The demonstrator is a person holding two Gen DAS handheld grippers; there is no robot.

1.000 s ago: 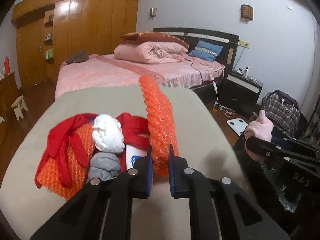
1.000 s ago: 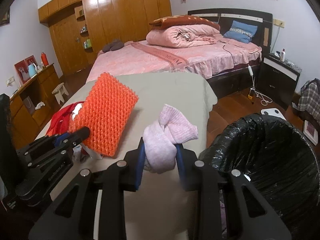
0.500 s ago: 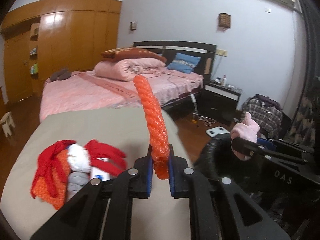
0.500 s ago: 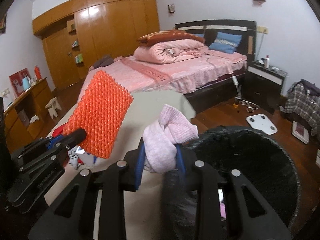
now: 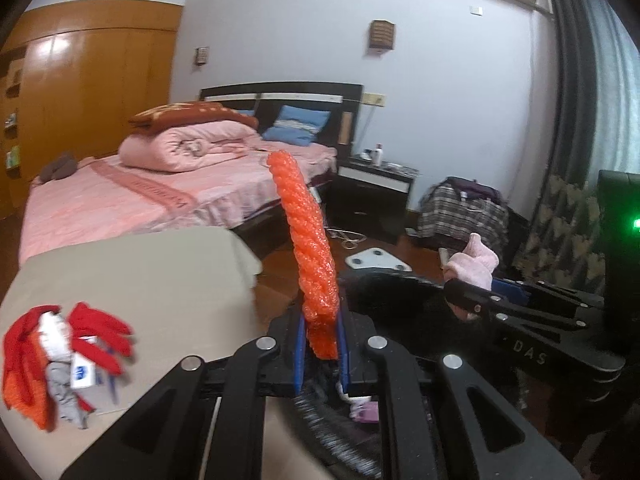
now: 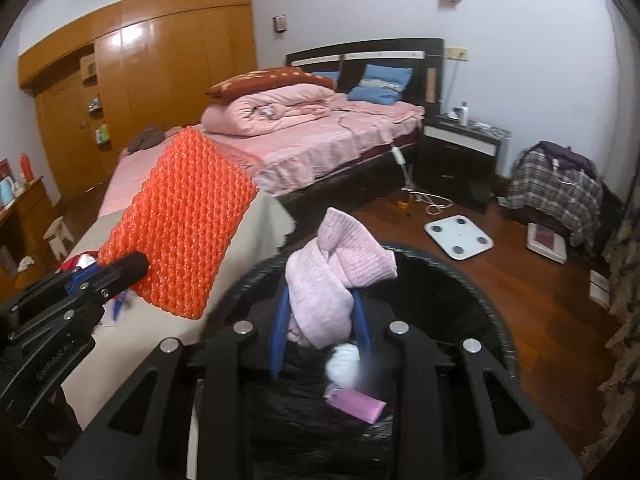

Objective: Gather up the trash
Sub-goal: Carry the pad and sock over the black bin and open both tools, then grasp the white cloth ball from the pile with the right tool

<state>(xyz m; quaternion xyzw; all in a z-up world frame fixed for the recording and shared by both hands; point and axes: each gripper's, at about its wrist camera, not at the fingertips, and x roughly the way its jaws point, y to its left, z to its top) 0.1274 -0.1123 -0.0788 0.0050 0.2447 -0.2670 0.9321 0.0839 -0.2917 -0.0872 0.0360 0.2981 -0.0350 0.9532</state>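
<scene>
My left gripper (image 5: 320,350) is shut on an orange foam net sheet (image 5: 308,240), held upright at the near edge of the black-lined trash bin (image 5: 392,292). In the right wrist view the sheet (image 6: 180,220) shows flat, beside the bin (image 6: 480,300). My right gripper (image 6: 320,332) is shut on a pink knitted cloth (image 6: 336,268) and holds it over the bin's opening. The cloth also shows in the left wrist view (image 5: 474,266). Inside the bin lie a white wad (image 6: 344,362) and a purple packet (image 6: 356,404).
A beige-covered table (image 5: 140,272) at the left carries a pile of red, orange, white and grey trash (image 5: 60,364). A pink bed (image 6: 320,140), a nightstand (image 6: 460,156), a floor scale (image 6: 458,236) and a plaid bag (image 6: 560,184) stand beyond on the wood floor.
Both grippers have swung right from above the table to the bin, each keeping its load. The pink cloth now hangs over the bin's opening and the trash pile has fallen behind at the left.
</scene>
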